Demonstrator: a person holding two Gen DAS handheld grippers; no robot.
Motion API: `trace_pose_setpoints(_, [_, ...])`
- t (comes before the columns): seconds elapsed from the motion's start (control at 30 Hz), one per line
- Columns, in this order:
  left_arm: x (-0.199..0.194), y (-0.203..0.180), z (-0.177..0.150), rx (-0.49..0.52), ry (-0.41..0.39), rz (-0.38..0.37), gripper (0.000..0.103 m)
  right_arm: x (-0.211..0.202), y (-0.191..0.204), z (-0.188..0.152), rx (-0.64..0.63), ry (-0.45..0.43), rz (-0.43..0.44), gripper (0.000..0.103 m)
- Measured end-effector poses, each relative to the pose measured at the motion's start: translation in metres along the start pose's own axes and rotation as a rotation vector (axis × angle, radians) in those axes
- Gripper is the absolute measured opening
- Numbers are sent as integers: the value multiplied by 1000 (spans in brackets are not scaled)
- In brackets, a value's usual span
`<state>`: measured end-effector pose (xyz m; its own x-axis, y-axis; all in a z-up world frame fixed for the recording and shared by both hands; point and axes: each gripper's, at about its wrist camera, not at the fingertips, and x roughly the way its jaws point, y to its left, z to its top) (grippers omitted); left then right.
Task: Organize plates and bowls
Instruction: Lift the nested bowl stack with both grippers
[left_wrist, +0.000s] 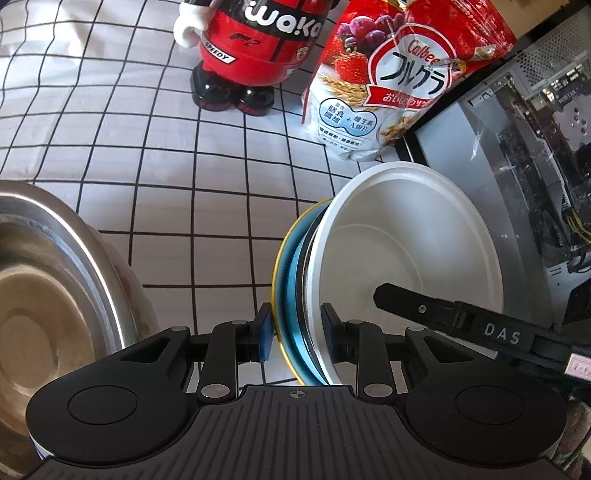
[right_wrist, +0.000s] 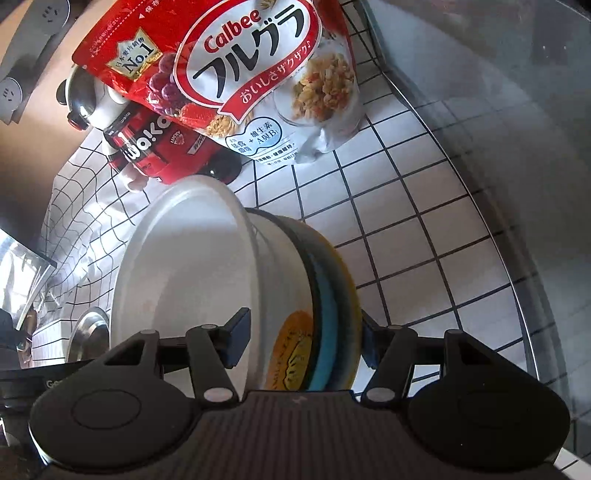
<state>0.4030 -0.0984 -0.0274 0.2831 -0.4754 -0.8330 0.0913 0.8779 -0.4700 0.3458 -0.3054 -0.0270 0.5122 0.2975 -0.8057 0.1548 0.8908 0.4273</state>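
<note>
Surface: white cloth with a black grid (left_wrist: 155, 177) covers the table; it shows in both wrist views.
Left gripper (left_wrist: 297, 332): low centre of its own view, its blue pads closed on the rims of a stack of dishes held on edge.
Left fingers (left_wrist: 265, 332): one pad lies against the yellow rim, the other against the inner wall of the white bowl.
Right gripper (right_wrist: 301, 343): straddles the same stack from the other side; one pad sits inside the white bowl and the far one just beside the yellow rim. I cannot tell whether these pads press.
Stack, left view: white bowl (left_wrist: 410, 251) faces 3 o'clock, with a blue plate (left_wrist: 293, 280) and a yellow-rimmed plate (left_wrist: 275, 280) nested against its back at 9 o'clock.
Stack, right view: the white bowl (right_wrist: 192, 266) opens toward 9 o'clock; a printed yellow pattern (right_wrist: 291, 354) shows on its outer wall, then the blue plate (right_wrist: 327, 332).
Steel bowl (left_wrist: 48, 310): at 8 o'clock of the left view, apart from the stack, resting on the cloth.
Cereal bag (left_wrist: 399, 74): red and white, standing at 1 o'clock beyond the stack.
Red bottle figure (left_wrist: 251, 48): at 12 o'clock, upright, just beside the bag.
Computer case (left_wrist: 535, 155): at 2 o'clock in the left view, glass side facing the dishes.
</note>
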Motion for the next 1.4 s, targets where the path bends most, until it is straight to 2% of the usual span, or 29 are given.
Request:
trace_pose_setpoints(0.1, [-1, 1, 0, -12, 6, -3, 28, -1, 1, -3, 7, 9, 0, 60])
trace_pose_setpoints(0.3, [-6, -6, -7, 61, 14, 54, 29, -6, 3, -16, -1, 41, 13, 60])
trace_pose_setpoints(0.53, [-20, -4, -38, 109, 69, 88, 30, -17, 4, -44, -27, 97, 59, 60])
trace_pose_setpoints(0.73, [-38, 5, -82, 108, 99, 66, 29, -34, 4, -80, -115, 163, 108, 60])
trace_pose_setpoints(0.83, [-43, 5, -95, 96, 77, 62, 29, -39, 4, -89, -134, 172, 114, 60])
trace_pose_setpoints(0.9, [-42, 6, -97, 93, 60, 58, 28, -41, 4, -91, -149, 169, 114, 60])
trace_pose_setpoints(1.1, [-30, 19, -95, 3, 90, 5, 27, -40, 6, -89, -187, 122, 105, 60])
trace_pose_setpoints(1.2, [-31, 22, -94, -4, 99, -13, 26, -37, 8, -88, -223, 106, 117, 63])
trace_pose_setpoints(1.3, [-31, 20, -95, 19, 101, -18, 29, -34, 7, -86, -223, 105, 124, 63])
trace_pose_setpoints(1.4, [-25, 18, -95, 22, 110, -33, 36, -32, 5, -84, -207, 105, 128, 63])
